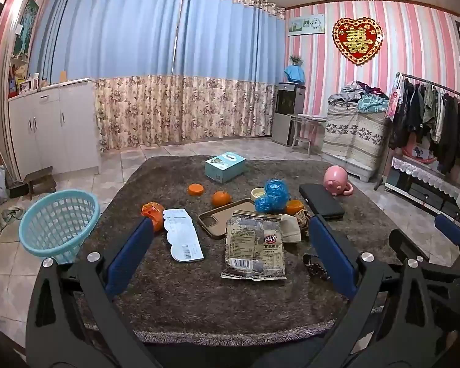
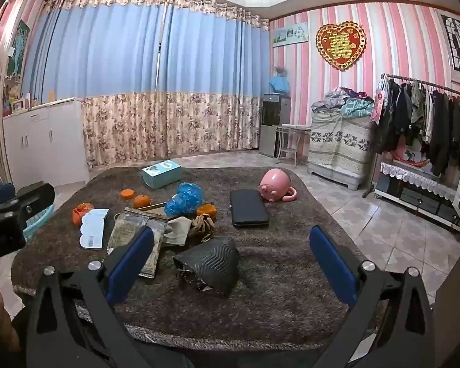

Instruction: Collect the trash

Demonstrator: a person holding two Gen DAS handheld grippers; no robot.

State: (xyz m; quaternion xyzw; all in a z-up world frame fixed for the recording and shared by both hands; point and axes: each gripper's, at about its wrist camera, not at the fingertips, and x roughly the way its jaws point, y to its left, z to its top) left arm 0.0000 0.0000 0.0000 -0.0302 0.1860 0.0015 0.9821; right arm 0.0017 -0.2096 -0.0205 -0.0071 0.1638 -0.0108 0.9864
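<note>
- Left wrist view: your left gripper is spread wide and empty above the shaggy brown table cover. The food wrapper lies between its fingers, untouched; the white label sheet sits just inside the left finger. The blue basket stands on the floor off to the left.
- Right wrist view: your right gripper is also spread wide, holding nothing. The crumpled black wrapper lies between its fingers, nearer the left one. The black case and pink piggy bank lie farther ahead.
</note>
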